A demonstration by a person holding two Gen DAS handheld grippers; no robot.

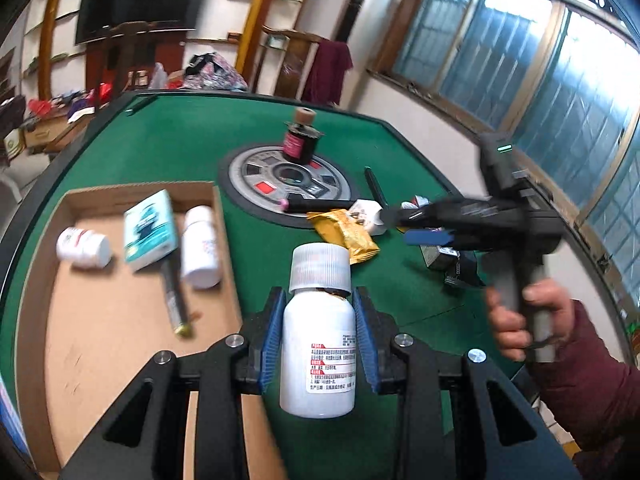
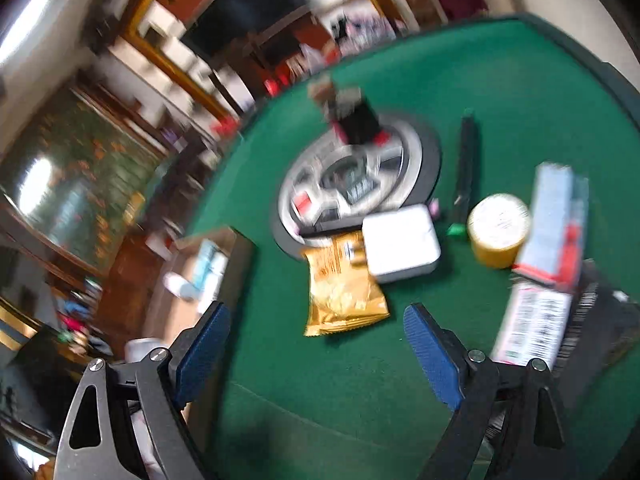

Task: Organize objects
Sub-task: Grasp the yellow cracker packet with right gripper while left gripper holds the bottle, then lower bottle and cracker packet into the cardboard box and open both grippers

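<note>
The left hand-held gripper (image 1: 319, 336) is clamped on a white bottle (image 1: 318, 344), blue pads pressed to both sides of its body, ribbed cap pointing away from the camera. The bottle hangs above the green table (image 1: 168, 140), just right of the cardboard box (image 1: 120, 360).

Inside the box: two more white bottles lying on their sides (image 1: 83, 247) (image 1: 200, 246), a teal carton (image 1: 150, 229) tilted between them, and a dark pen-like stick (image 1: 176, 300) poking out from under the carton.

The right hand-held gripper (image 2: 316, 354) has its jaws spread wide with nothing between them (that view is pretty blurry). In front of it on the table sit a gold snack packet (image 2: 340, 284), a white pad-shaped thing (image 2: 400, 244) touching the packet's far right corner, a yellow tub (image 2: 498, 232) further right, and a dark pen (image 2: 466, 160) beyond that. A flat box with a barcode (image 2: 532, 320) lies at the right edge.

Farther off, a dark jar (image 1: 298, 142) stands on the round silver centre plate (image 1: 256, 168).
</note>
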